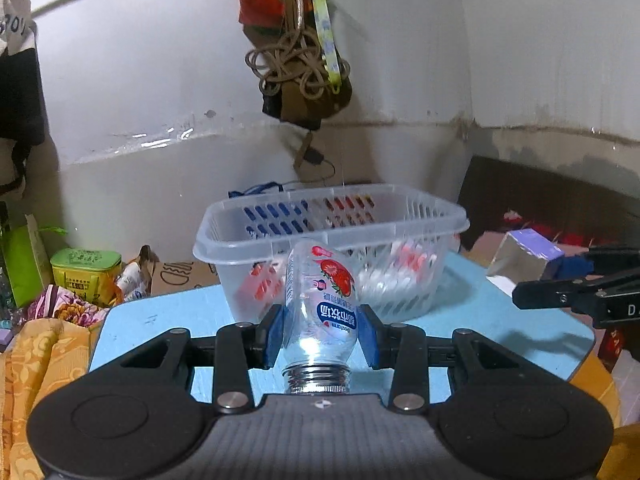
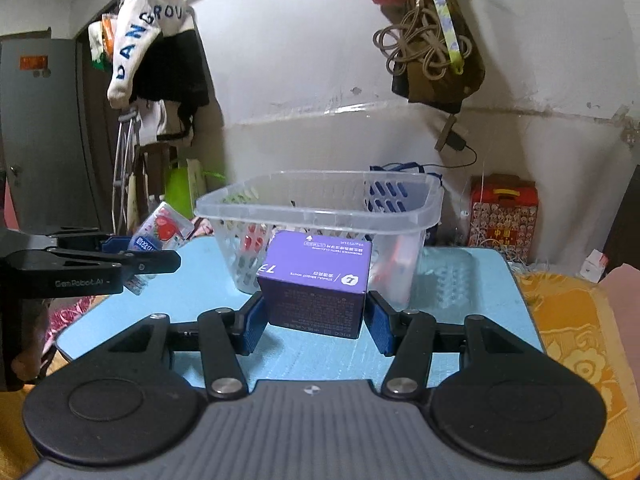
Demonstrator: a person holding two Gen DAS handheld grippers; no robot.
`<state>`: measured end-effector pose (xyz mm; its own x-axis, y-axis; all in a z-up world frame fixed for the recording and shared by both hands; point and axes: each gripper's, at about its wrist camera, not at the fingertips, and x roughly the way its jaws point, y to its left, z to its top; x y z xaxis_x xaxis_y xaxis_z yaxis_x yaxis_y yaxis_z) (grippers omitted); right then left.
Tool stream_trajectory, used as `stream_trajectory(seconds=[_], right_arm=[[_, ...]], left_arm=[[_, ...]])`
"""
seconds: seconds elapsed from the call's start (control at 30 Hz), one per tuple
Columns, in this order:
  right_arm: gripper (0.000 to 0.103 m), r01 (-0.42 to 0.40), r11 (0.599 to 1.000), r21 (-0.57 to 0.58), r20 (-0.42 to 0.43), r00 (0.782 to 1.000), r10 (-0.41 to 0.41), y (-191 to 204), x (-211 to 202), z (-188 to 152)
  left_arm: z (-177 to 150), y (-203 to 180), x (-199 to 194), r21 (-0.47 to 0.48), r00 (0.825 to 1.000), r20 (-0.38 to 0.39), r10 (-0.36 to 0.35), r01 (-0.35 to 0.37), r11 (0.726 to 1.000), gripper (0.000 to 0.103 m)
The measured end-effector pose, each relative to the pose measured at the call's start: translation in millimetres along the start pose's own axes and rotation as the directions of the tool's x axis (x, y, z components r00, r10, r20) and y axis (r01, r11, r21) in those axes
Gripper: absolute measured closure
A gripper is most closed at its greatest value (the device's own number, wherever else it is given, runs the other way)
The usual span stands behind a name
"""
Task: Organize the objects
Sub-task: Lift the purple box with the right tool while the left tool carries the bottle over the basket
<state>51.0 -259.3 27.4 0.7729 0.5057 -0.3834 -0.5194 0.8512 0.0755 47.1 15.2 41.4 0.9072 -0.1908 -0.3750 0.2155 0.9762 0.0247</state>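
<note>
My left gripper (image 1: pixel 320 330) is shut on a clear plastic bottle (image 1: pixel 320 300) with a strawberry label, its open neck toward the camera, held above the light blue table (image 1: pixel 160 320). My right gripper (image 2: pixel 314 320) is shut on a purple box (image 2: pixel 316 284) held over the table (image 2: pixel 192 280). A clear slotted plastic basket (image 1: pixel 332 236) stands just beyond both; it holds some red and white packets. In the right wrist view the basket (image 2: pixel 320 204) is straight ahead and the left gripper (image 2: pixel 152 260) with the bottle (image 2: pixel 160 232) is at the left. In the left wrist view the right gripper (image 1: pixel 568 292) and box (image 1: pixel 528 252) are at the right.
A bundle of rope and bags (image 1: pixel 300 60) hangs on the white wall behind the basket. A green tin (image 1: pixel 86 272) and cardboard lie left of the table. A red gift box (image 2: pixel 504 212) stands at the back right. Orange patterned cloth (image 2: pixel 580 340) flanks the table.
</note>
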Motion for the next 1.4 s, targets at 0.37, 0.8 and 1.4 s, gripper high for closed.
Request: stream_trajectory(seconds=[0.37, 0.8, 1.4], right_arm=[[0.047, 0.01, 1.0, 0.009, 0.092, 0.996, -0.011, -2, -7, 19], [0.047, 0.008, 1.0, 0.001, 0.083, 0.997, -0.008, -8, -2, 28], [0.047, 0.057, 0.998, -0.011, 0.088, 0.995, -0.055, -10, 50, 84]], left_arm=[[11, 0, -9, -0.025, 0.998, 0.062, -0.007, 0.009, 1.0, 0.06], [26, 3, -11, -0.047, 0.996, 0.093, 0.003, 0.001, 0.999, 0.06], [82, 13, 24, -0.104, 0.996, 0.093, 0.001, 0.009, 0.994, 0.06]])
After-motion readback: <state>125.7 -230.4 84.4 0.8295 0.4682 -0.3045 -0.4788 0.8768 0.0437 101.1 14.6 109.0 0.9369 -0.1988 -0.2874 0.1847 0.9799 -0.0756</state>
